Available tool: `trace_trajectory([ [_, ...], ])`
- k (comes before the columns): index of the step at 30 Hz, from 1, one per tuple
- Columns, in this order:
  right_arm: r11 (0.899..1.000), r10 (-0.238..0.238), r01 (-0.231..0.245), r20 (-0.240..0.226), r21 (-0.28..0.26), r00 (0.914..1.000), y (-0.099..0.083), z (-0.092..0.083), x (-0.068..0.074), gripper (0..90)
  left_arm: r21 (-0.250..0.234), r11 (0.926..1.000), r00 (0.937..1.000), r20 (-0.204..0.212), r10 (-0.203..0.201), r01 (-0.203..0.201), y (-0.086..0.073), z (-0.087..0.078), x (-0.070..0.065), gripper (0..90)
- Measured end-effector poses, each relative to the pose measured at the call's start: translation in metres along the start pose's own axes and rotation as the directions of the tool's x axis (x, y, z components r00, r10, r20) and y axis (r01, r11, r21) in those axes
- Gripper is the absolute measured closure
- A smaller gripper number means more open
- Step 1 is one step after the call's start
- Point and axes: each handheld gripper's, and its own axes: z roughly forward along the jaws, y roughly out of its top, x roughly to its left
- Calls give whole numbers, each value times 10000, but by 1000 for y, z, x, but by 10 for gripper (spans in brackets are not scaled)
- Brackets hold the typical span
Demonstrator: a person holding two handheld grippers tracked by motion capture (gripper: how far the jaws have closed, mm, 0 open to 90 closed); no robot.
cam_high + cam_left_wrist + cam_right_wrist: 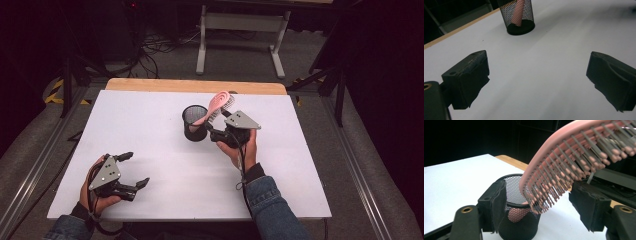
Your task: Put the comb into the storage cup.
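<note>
A black mesh cup point(195, 123) stands upright near the middle of the white table point(145, 110). A pink hairbrush point(219, 103) rests in it handle down, its head leaning out to the right. My right gripper point(214, 134) sits just right of the cup. In the right gripper view its jaws stand apart on either side of the cup point(517, 220), with the brush's bristled head point(574, 152) passing over them and neither pad pressing on it. My left gripper point(136, 169) is open at the front left, nothing between its jaws point(537, 77). From there the cup point(520, 17) shows farther off.
The table's far side ends in a wooden strip point(195, 86). Behind it on the floor stand a white metal frame point(242, 25) and loose cables point(155, 47). Metal rails point(35, 165) run along both sides of the table.
</note>
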Motion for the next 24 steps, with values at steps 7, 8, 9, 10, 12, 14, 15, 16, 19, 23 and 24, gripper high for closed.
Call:
trace_trajectory([
  [7,9997,-169,172,-185,157,9997,0,-1,2,231,13,10000,10000,-19,8,-8,0,0,0,54],
  [8,9996,-174,179,-236,213,9996,-1,-1,3,201,-7,10000,10000,-12,1,-1,0,0,0,54],
  [9,9995,-179,187,-305,259,9994,-1,0,3,188,-6,10000,10000,-10,1,-1,0,0,0,54],
  [10,9991,-241,252,-326,346,9992,-2,0,4,179,-7,10000,10000,-13,0,0,0,0,0,54],
  [12,9984,-352,367,-338,434,9988,-4,1,6,169,-10,10000,10000,-2,8,-8,0,0,0,54],
  [14,9981,-322,340,-365,504,9988,-6,2,7,157,-6,10000,10000,-8,6,-6,0,0,0,54],
  [15,9980,-306,327,-383,548,9988,-7,2,7,149,-6,10000,10000,-6,0,0,0,0,0,54],
  [16,9977,-325,348,-389,579,9987,-8,3,7,146,-7,10000,10000,-8,4,-4,0,0,0,54],
  [19,9976,-311,332,-355,604,9989,-10,2,7,139,-11,10000,10000,-13,-6,6,0,0,0,54],
  [23,9976,-365,384,-334,583,9988,-10,-1,7,125,-14,10000,10000,-5,-11,11,0,0,0,54],
  [24,9978,-369,386,-321,542,9988,-10,-2,7,117,1,10000,10000,-7,0,0,0,0,0,54],
])
